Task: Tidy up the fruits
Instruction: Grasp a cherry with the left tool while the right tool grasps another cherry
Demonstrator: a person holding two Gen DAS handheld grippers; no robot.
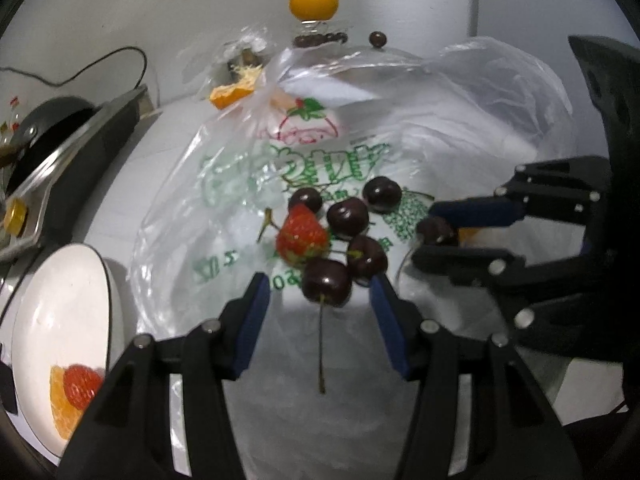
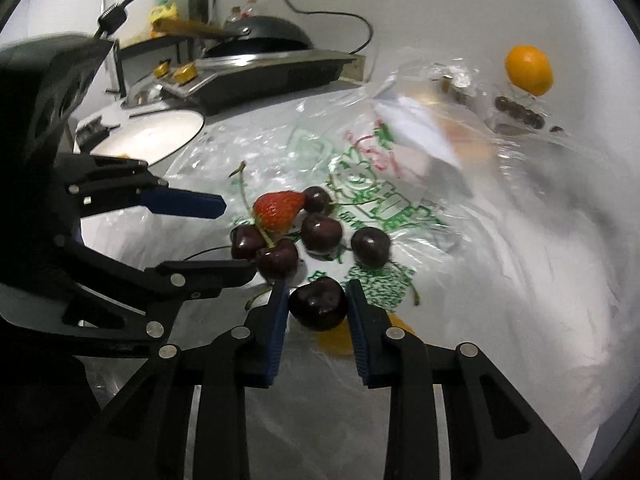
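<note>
Item: right gripper (image 2: 317, 307), fingers pinching a cherry (image 2: 318, 309), lower centre. Lift gently. Left gripper (image 1: 320, 292), fingers spread around another cherry (image 1: 327, 282); close softly.

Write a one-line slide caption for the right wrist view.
Right gripper closes on a dark cherry lying on the printed plastic bag, beside more cherries and a strawberry.

On the bench (image 1: 120, 184) a plastic bag (image 1: 224, 216) carries a strawberry (image 1: 301, 236) with cherries (image 1: 347, 218) clustered at its 3 o'clock, a plate (image 1: 60, 312) lies at the bag's 8 o'clock, a cooker (image 1: 80, 148) at 10, and an orange (image 1: 314, 1) at 12.
</note>
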